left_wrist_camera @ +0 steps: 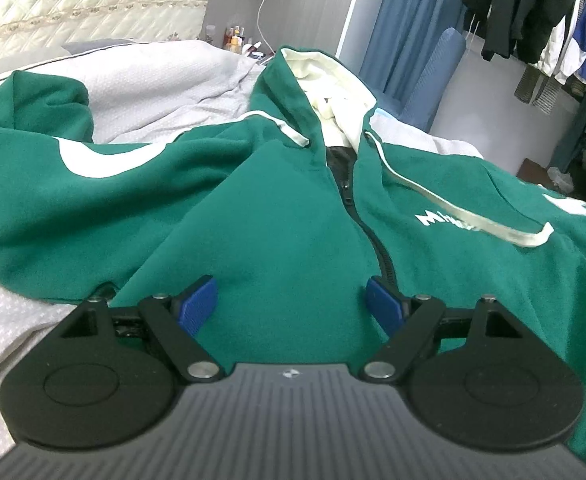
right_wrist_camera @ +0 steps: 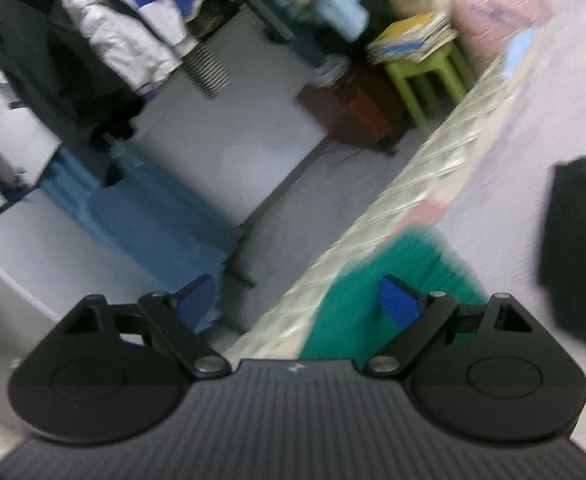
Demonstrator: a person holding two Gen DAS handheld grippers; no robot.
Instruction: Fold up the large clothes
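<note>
The left gripper (left_wrist_camera: 291,300) hangs with jaws wide and empty over the zipped green fleece hoodie (left_wrist_camera: 285,216), spread on the pale grey bed (left_wrist_camera: 165,88). The right gripper (right_wrist_camera: 297,300), jaws wide and empty, straddles the bed's quilted edge (right_wrist_camera: 413,184); open floor (right_wrist_camera: 293,208) lies beyond.

Matt green fleecy cloth hoodie (left_wrist_camera: 285,216) on textured grey woven bedspread (left_wrist_camera: 165,92).
</note>
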